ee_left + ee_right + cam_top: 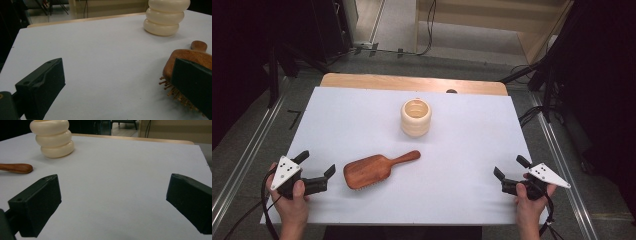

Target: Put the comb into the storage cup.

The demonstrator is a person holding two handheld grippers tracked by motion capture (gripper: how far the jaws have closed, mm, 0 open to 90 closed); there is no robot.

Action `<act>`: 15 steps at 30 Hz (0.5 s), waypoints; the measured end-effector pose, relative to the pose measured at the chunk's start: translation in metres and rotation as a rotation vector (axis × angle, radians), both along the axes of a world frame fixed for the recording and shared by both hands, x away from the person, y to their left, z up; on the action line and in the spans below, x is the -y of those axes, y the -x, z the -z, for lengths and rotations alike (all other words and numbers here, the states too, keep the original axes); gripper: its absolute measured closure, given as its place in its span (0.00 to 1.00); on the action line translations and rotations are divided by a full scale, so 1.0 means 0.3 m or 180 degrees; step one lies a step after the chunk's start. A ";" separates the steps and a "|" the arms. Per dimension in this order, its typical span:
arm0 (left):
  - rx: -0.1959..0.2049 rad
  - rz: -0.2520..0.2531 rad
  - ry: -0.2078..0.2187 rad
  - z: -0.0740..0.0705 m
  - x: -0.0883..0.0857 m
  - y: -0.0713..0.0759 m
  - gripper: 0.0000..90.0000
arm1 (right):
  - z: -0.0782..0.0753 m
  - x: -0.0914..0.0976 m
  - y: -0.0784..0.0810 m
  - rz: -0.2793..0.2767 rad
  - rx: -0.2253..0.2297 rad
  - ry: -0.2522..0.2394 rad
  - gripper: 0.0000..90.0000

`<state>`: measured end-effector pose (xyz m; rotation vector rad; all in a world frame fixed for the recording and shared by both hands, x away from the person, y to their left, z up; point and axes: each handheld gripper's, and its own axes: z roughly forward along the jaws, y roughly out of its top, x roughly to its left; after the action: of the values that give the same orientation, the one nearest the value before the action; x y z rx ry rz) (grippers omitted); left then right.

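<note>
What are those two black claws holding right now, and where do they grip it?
Nothing. Both the left gripper and the right gripper stand open with nothing between the jaws; the wooden hairbrush lies untouched beside the left one.

White table (362, 115): hairbrush (377, 170), ribbed cup (416, 117).

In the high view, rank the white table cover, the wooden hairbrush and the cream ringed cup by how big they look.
1. White table cover, by far the largest.
2. Wooden hairbrush, long with its handle.
3. Cream ringed cup, smallest footprint; it stands farther from the camera, so the gap to the brush may look bigger than it is.
</note>
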<state>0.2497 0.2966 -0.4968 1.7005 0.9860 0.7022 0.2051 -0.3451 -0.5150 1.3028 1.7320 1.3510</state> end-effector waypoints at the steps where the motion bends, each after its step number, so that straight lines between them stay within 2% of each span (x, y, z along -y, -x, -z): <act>1: 0.0000 0.0000 0.0000 0.000 0.000 0.000 0.00 | 0.000 0.000 0.000 0.0000 0.0000 0.0000 0.00; 8: -0.0001 -0.0063 -0.0028 0.000 0.004 0.002 0.00 | -0.022 -0.016 0.005 -0.0100 0.0018 -0.0005 0.00; 15: -0.0017 -0.0020 0.0016 0.001 0.000 0.001 0.00 | -0.061 -0.050 0.000 -0.0285 0.0052 -0.0035 0.00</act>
<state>0.2492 0.2967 -0.4970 1.6965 0.9965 0.6990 0.2050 -0.3301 -0.4966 1.2300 1.7931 1.4187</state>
